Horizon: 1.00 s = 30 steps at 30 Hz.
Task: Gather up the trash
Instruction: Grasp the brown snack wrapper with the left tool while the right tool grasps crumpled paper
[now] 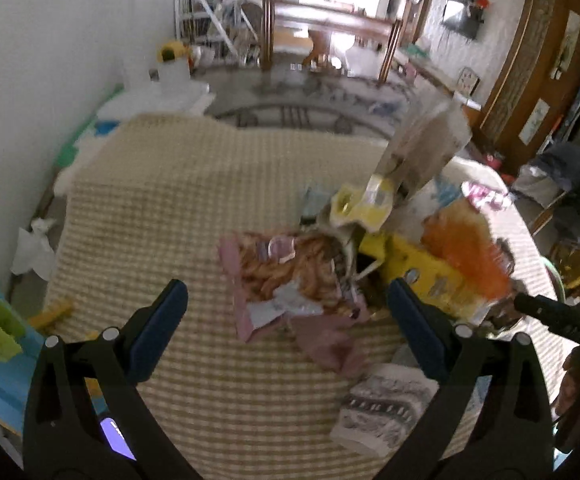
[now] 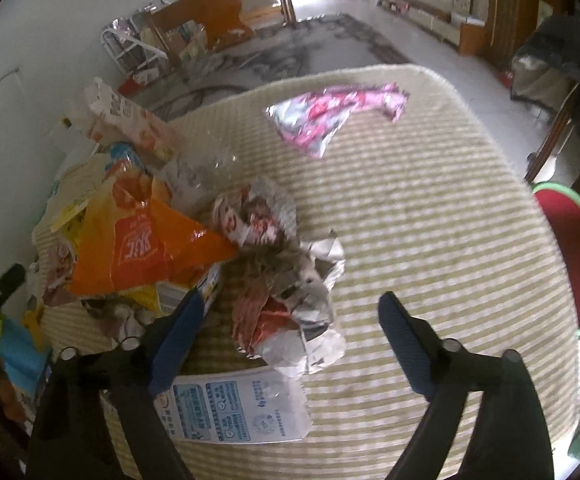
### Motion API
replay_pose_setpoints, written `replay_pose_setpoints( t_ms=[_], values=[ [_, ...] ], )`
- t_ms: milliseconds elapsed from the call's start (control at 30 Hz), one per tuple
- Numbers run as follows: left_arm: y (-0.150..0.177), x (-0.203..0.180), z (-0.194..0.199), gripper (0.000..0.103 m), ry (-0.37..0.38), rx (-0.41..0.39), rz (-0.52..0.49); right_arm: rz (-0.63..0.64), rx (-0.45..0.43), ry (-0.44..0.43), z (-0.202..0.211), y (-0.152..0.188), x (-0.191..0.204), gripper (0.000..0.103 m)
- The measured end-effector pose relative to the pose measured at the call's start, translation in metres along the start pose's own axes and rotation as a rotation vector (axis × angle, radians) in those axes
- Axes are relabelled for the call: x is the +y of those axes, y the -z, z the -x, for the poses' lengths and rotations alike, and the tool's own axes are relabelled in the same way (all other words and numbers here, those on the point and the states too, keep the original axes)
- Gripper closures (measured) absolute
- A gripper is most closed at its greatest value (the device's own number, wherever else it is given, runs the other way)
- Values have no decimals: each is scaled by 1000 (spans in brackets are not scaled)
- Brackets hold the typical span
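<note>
A heap of snack wrappers lies on a table with a beige checked cloth [image 1: 178, 208]. In the left wrist view my left gripper [image 1: 288, 300] is open, its jaws either side of a pink snack bag [image 1: 290, 280]; an orange bag [image 1: 465, 248] and a yellow box [image 1: 421, 268] lie to the right. In the right wrist view my right gripper [image 2: 290, 320] is open above a crumpled red and silver wrapper [image 2: 290, 308]. The orange bag [image 2: 142, 244] lies to its left. A pink foil wrapper [image 2: 333, 116] lies alone at the far side.
A white and blue plastic packet [image 2: 234, 408] lies at the near table edge, and a grey printed packet [image 1: 381, 408] by the left gripper. A red stool [image 2: 573, 256] stands right of the table. Crumpled white paper [image 1: 34, 248] lies on the floor to the left.
</note>
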<state>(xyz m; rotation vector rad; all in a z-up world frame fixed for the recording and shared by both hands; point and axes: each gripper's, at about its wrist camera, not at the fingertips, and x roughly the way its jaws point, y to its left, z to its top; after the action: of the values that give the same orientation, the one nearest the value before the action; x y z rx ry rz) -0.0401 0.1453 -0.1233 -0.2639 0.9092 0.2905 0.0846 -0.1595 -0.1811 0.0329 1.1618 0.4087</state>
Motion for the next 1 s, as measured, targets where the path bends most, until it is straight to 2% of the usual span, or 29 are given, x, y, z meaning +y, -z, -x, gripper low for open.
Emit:
replay_pose_setpoints(
  t_ms=[67,133,233,367,433,467,600,700,733,767,1000],
  values=[
    [2,0,-11,5,4,44,12,-10,16,-13,-1,2,-2,31],
    [6,-1,-22,5,37,87,20,-8,30,-31,-2,3,-2,52],
    [9,-7,-32,5,33,112,10,-8,26,-52,-2,3,-2,62],
    [9,-7,-42,11,47,120,21,5,-7,-52,5,2,0,65],
    [7,-6,-48,21,47,126,20,6,-26,-56,8,1,1,65],
    [6,-5,-50,23,40,126,22,7,-31,-58,9,1,1,66],
    [0,6,-48,39,58,113,66,10,-52,-62,15,1,3,66],
    [1,11,-43,43,69,107,88,4,-65,-63,18,1,3,66],
    [1,11,-38,68,65,95,86,1,-73,-63,20,2,2,66],
    [2,11,-33,73,56,86,82,-1,-81,-62,23,1,2,66],
    [-12,2,19,75,53,-66,42,-7,-160,-57,45,-4,1,66]
  ],
)
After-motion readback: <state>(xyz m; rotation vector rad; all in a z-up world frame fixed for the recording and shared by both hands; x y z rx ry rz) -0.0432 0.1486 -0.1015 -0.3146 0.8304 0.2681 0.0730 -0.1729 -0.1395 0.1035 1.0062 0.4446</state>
